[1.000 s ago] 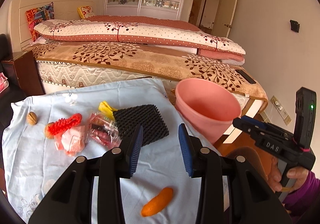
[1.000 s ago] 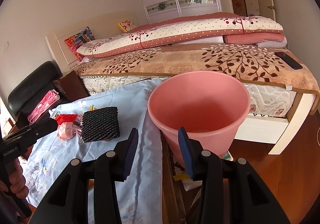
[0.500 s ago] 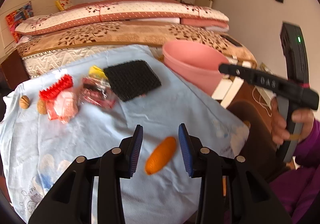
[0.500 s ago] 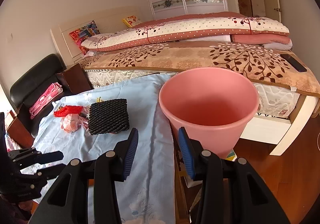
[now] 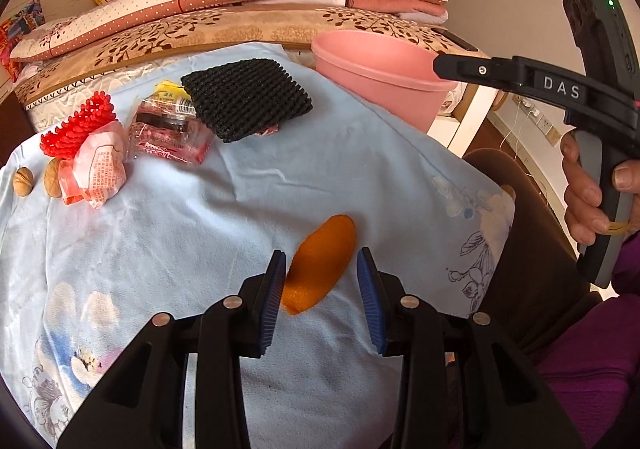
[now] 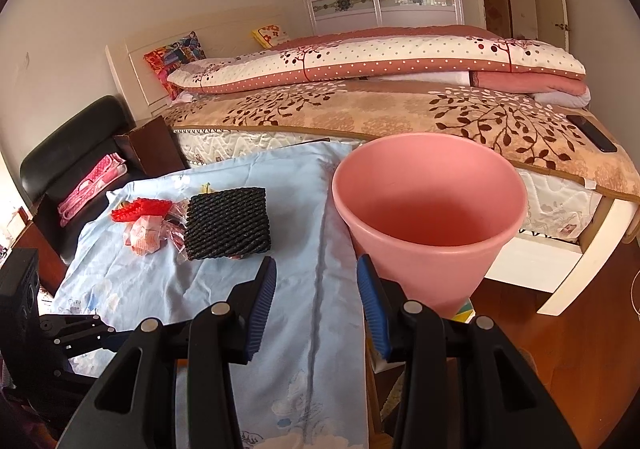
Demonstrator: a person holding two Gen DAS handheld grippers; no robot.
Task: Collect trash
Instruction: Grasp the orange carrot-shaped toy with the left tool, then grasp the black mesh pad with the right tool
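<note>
The left tongs (image 5: 322, 291) stand apart, straddling an orange peel (image 5: 320, 263) that lies flat on the blue cloth (image 5: 280, 185) over the bench. The left blue pad looks to be at the peel's edge, the right pad clear of it; nothing is clamped yet. That straddle suits a pinch across the peel's narrow width, so I judge the step in hand to be closing on it.

The right tongs (image 6: 316, 303) are also apart and empty, hanging over the cloth's edge just beside the pink bin (image 6: 430, 225). The bin stands off the bench's end, by the bed (image 6: 400, 109), its mouth open and within easy reach for drops.

More trash waits at the far side of the cloth: a black foam net (image 5: 246, 97), a red net (image 5: 78, 125), clear wrappers (image 5: 170, 131) and a pink wrapper (image 5: 100, 165), bunched together, with two walnuts (image 5: 38, 181) beside them. Thin and limp, the peel may slip or drag the cloth when pinched.
</note>
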